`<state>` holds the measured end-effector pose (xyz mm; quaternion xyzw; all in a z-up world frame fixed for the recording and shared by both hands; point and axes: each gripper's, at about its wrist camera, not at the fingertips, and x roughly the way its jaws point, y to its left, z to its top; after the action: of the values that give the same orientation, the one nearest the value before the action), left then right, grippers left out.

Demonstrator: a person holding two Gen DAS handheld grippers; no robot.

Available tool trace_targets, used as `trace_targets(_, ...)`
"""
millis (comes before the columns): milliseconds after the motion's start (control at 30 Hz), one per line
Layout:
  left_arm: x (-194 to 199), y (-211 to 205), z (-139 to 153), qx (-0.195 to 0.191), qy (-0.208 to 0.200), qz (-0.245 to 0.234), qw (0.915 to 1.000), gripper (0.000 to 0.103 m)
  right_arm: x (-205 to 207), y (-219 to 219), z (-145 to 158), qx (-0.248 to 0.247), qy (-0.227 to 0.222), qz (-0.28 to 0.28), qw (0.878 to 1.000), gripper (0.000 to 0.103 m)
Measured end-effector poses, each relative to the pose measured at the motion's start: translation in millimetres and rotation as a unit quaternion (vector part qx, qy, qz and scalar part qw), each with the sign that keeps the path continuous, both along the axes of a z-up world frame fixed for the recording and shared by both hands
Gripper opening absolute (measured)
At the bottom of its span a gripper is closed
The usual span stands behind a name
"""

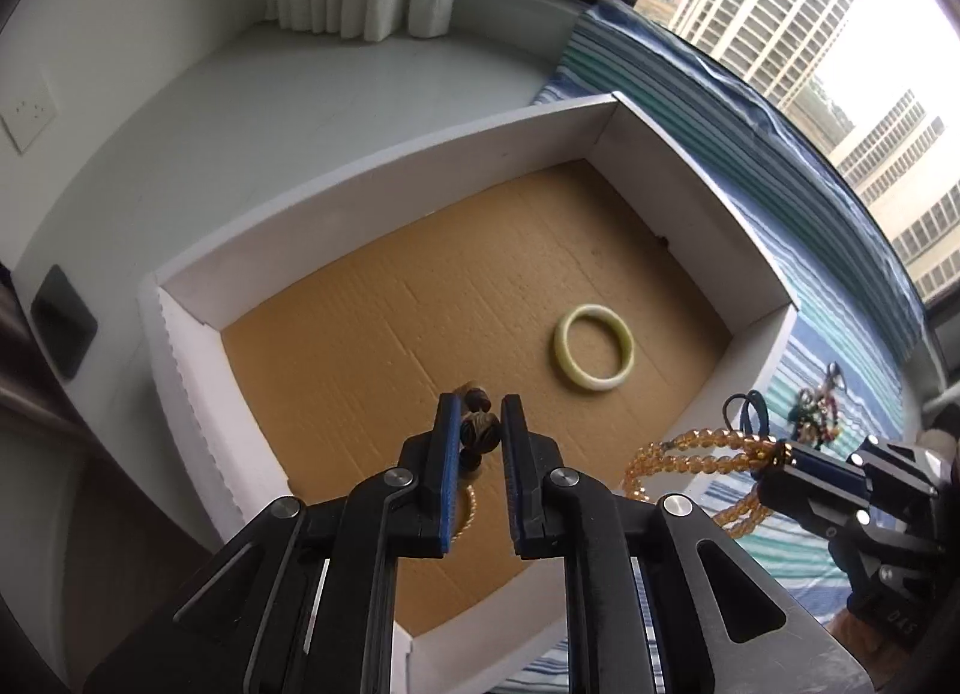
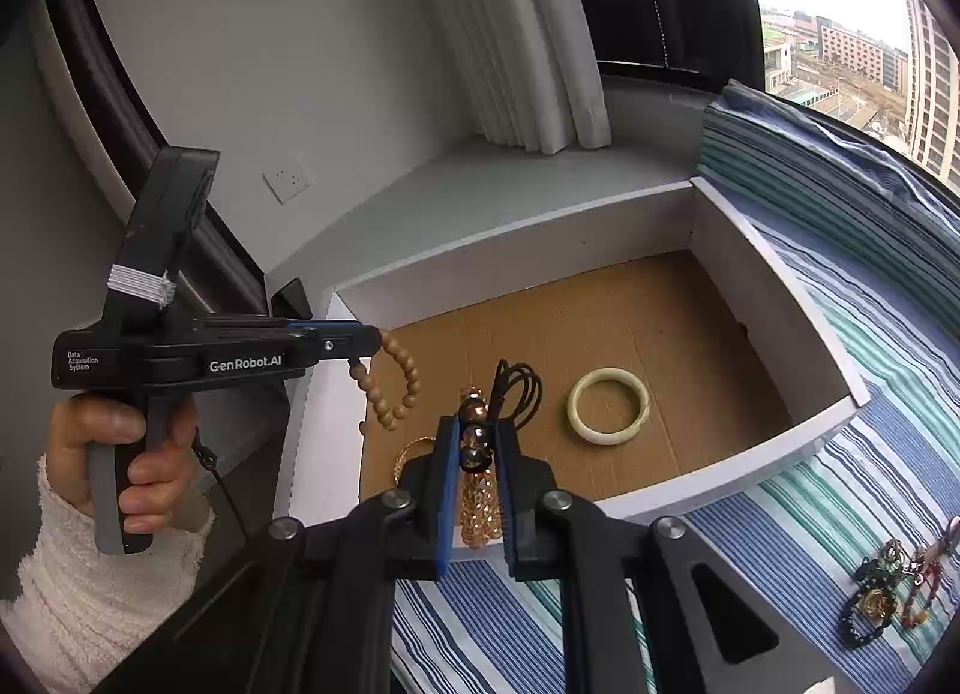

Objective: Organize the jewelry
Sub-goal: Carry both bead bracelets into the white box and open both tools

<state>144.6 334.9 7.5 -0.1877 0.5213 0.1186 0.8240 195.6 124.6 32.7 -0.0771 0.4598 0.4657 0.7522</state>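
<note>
Wooden bead bracelet [image 2: 393, 382] – pinched by left gripper [image 1: 480, 424] – round, matte

Left gripper [image 1: 480, 424] clamping brown beads [image 1: 477, 429] over white box [image 1: 372, 172], pale bangle [image 1: 594, 356] inside

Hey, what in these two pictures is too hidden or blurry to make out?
- Left wrist view: the wooden beads are mostly hidden by the left gripper.
- Left wrist view: the jewelry pile on the striped cloth is small and blurred.
- Right wrist view: the gold chain in the box is partly hidden by the right gripper.
</note>
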Motion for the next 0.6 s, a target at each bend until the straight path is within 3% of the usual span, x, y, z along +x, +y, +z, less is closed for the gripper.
trace_targets(200,24,10,-44,0.028,0.042,0.016,0.9986,0.012,36,45,-65,-0.035,0.064,0.001,0.997,0.014)
trace_targets(267,32,4,-55,0.041,0.053,0.01,0.9977,0.014,47,49,-83,-0.059,0.063,-0.011,0.996,0.015)
trace_targets(300,35,0,-59,0.046,0.057,0.009,0.9973,0.027,52,46,-88,-0.068,0.056,-0.025,0.996,0.025)
trace_targets(333,36,-4,-61,0.052,0.06,0.007,0.9968,0.052,56,39,-91,-0.068,0.055,-0.039,0.995,0.032)
trace_targets(367,36,-7,-59,0.057,0.059,0.007,0.9966,0.064,59,31,-91,-0.061,0.06,-0.051,0.995,0.041)
trace_targets(400,34,-12,-56,0.062,0.05,0.006,0.9968,0.077,59,19,-87,-0.051,0.063,-0.062,0.995,0.041)
trace_targets(600,18,-54,-23,0.057,0.003,-0.029,0.998,0.078,41,-57,-26,-0.007,-0.005,-0.081,0.997,0.041)
